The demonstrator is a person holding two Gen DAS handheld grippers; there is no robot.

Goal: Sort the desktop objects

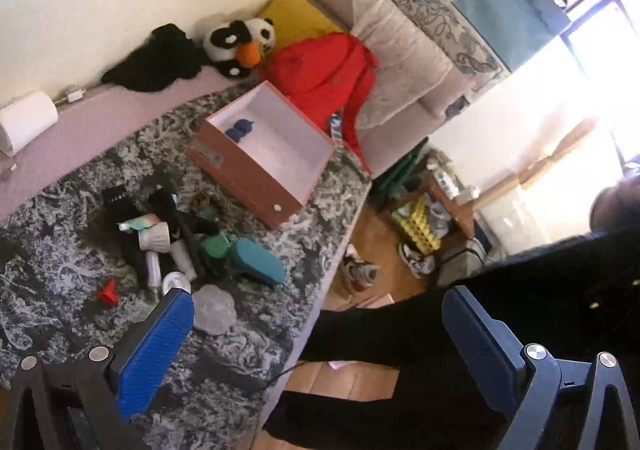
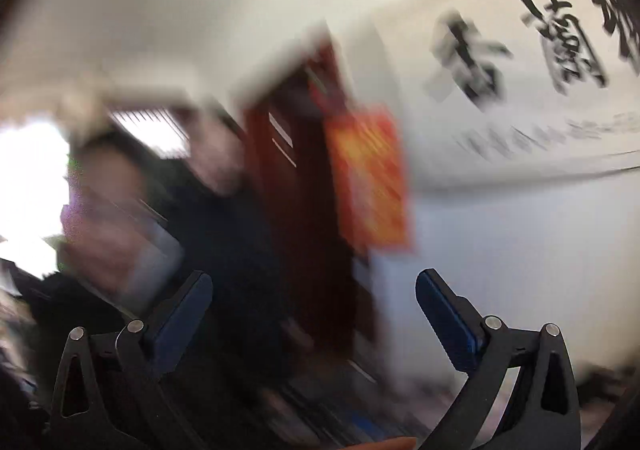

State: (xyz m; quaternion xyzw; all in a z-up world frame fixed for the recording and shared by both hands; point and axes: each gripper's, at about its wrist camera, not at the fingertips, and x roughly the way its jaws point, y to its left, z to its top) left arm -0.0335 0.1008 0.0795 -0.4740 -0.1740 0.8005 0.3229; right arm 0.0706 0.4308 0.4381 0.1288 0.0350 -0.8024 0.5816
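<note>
In the left wrist view a pink open box (image 1: 264, 154) lies on the marbled desktop (image 1: 224, 362), with a dark blue item (image 1: 239, 129) in its far corner. A heap of small things sits left of it: a teal case (image 1: 258, 261), a green round lid (image 1: 215, 246), a white ribbed cup (image 1: 154, 237), a red funnel-shaped piece (image 1: 107, 292) and a clear plastic lump (image 1: 215, 309). My left gripper (image 1: 316, 310) is open and empty, held above the desk's near edge. My right gripper (image 2: 314, 292) is open and empty, pointed at a blurred wall and door.
Along the wall lie a paper roll (image 1: 26, 122), black cloth (image 1: 154, 60), a panda plush (image 1: 240, 40) and a red jacket (image 1: 324, 70). A person's dark sleeve (image 1: 460, 338) crosses below the desk edge. Shoes (image 1: 360, 270) litter the wooden floor. A red poster (image 2: 370, 178) hangs by a dark door (image 2: 304, 186).
</note>
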